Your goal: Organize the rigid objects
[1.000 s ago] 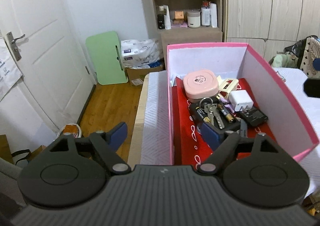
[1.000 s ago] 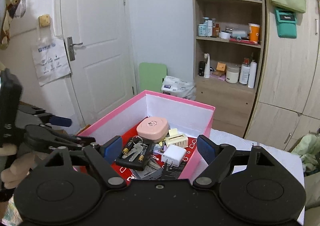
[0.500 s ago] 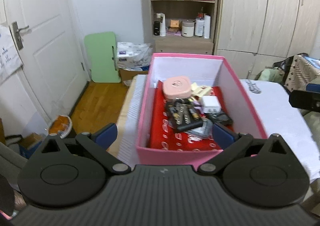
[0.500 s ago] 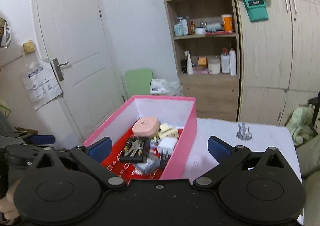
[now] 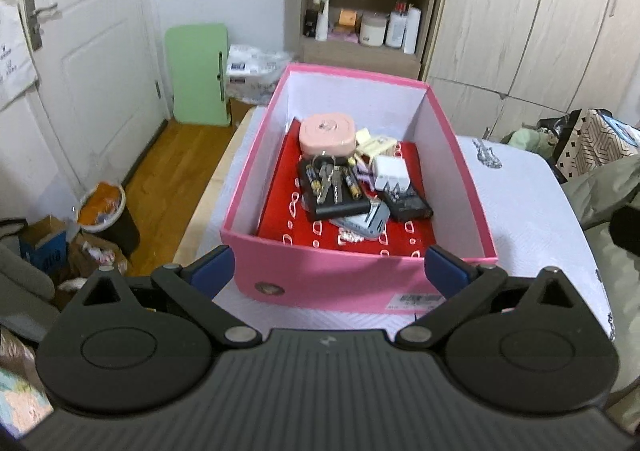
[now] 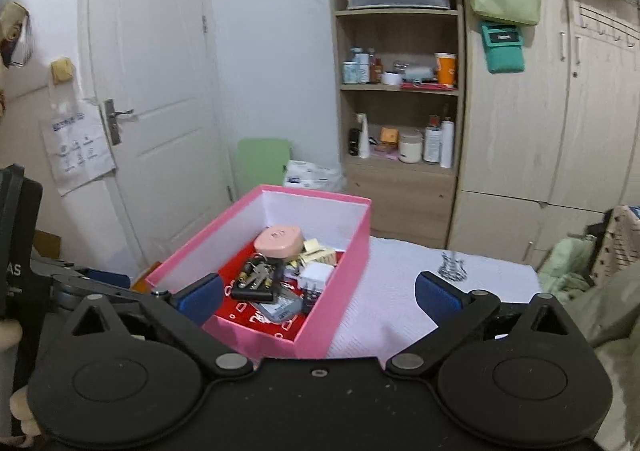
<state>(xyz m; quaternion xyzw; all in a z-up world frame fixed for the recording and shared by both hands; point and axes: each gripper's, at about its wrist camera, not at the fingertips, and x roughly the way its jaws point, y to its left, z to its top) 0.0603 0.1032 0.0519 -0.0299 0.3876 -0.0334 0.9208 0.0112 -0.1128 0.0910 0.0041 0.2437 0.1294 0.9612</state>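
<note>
Spreading wide and holding nothing, the left gripper (image 5: 330,271) hangs just short of the near wall of the pink box (image 5: 328,283), whose white sticker near the right fingertip is too small to read. Past that wall, between the fingers (image 5: 210,269), a jumble lies on the red lining: a black case (image 5: 334,197) topped with keys (image 5: 326,177) and batteries, a white charger (image 5: 390,171) to its right, and a pink round-cornered case (image 5: 328,133) at the far end, its small print illegible. The right gripper (image 6: 318,297) is equally wide apart and empty; its left finger overlaps the box's near corner, its right finger hangs over the white cloth (image 6: 400,291) on the table, beyond which a guitar motif (image 6: 452,267) shows. At the right view's left edge, the letters "AS" (image 6: 14,271) are readable on the other tool.
</note>
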